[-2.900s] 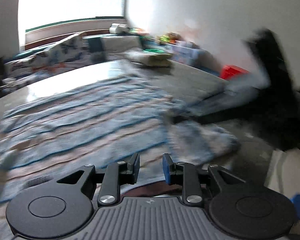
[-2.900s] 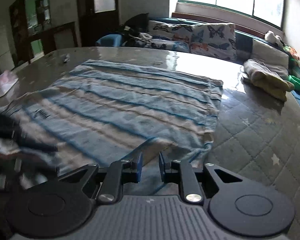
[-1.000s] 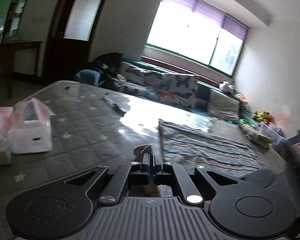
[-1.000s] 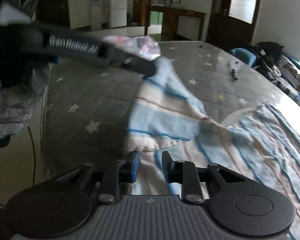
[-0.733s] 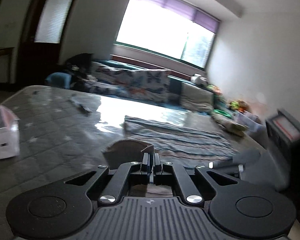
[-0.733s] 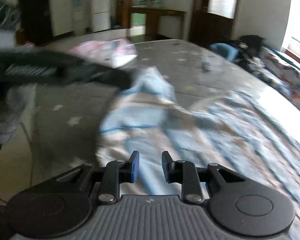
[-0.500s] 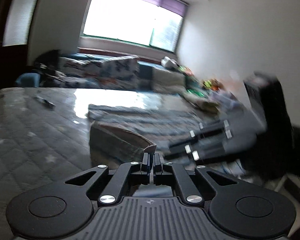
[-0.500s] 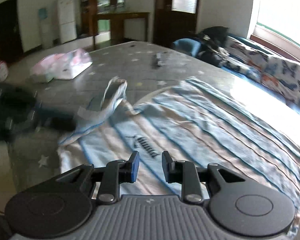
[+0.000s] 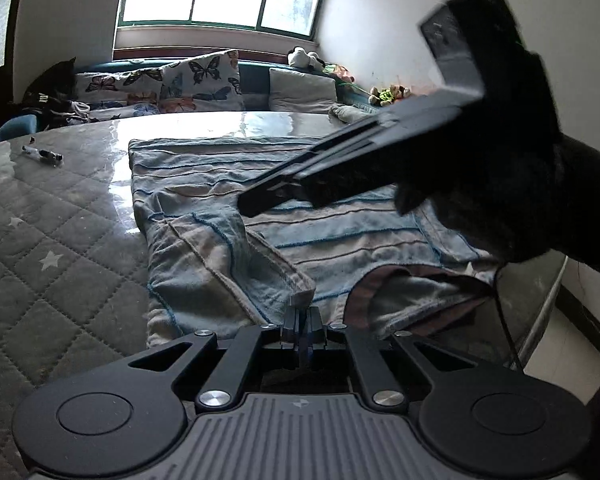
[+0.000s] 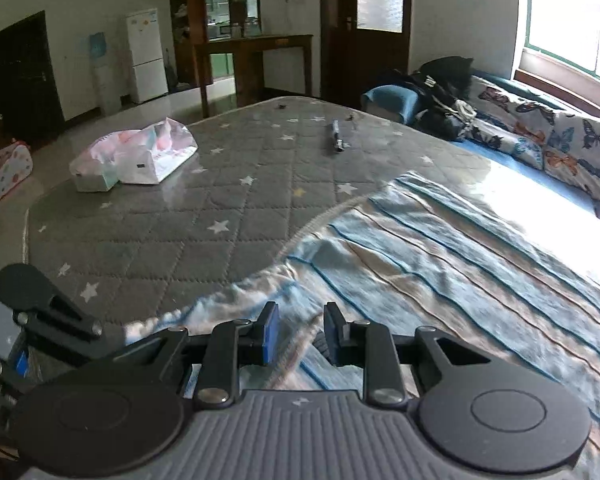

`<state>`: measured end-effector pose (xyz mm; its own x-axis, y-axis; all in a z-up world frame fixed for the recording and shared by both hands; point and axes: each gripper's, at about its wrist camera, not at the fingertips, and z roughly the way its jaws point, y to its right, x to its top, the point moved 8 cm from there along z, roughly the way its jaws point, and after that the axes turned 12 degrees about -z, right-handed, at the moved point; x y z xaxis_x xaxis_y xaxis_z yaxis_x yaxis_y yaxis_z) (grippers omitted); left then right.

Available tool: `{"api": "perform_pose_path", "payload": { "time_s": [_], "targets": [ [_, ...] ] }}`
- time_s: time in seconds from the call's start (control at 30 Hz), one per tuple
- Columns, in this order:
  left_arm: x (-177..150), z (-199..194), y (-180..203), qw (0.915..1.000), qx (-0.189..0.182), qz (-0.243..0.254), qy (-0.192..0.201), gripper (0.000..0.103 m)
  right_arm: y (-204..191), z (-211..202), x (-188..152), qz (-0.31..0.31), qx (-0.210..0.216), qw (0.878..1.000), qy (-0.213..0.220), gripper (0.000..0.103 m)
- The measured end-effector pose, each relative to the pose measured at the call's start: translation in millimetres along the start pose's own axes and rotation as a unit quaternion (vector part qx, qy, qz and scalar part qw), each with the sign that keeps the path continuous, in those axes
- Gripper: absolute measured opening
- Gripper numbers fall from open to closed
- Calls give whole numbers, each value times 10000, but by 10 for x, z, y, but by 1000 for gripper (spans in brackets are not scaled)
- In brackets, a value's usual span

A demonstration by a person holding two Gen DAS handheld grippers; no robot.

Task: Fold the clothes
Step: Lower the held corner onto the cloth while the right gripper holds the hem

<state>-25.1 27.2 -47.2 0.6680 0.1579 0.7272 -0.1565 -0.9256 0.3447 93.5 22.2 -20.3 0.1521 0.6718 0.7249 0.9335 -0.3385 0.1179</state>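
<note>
Our left tongs [image 9: 301, 326] pinch the striped cloth [image 9: 320, 216] by its near corner, stripes running crosswise ahead, while our right tongs [image 10: 298, 338] hover spread above it.

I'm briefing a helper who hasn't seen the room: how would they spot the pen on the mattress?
Find the grey star-quilted mattress. Past the striped blue towel, toward the dark wooden door, lies the pen. It is the only slim dark stick there, unlike the bulky pink-and-white tissue packs.
</note>
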Motion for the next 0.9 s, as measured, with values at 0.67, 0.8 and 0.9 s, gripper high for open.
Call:
{"api": "perform_pose_path", "payload": {
  "time_s": [0.67, 0.8, 0.9],
  "targets": [
    [61, -292, -692, 9921, 1044, -664, 225, 21, 157, 319, -60, 1099, 407, 9930, -122, 8],
    [30, -260, -675, 9919, 1167, -476, 187, 4, 170, 298, -24, 1018, 146, 9947, -77, 4],
    [8, -271, -663, 9905, 1334, -275, 205, 3, 236, 332, -72, 1062, -10, 9942, -189, 4]
  ]
}}
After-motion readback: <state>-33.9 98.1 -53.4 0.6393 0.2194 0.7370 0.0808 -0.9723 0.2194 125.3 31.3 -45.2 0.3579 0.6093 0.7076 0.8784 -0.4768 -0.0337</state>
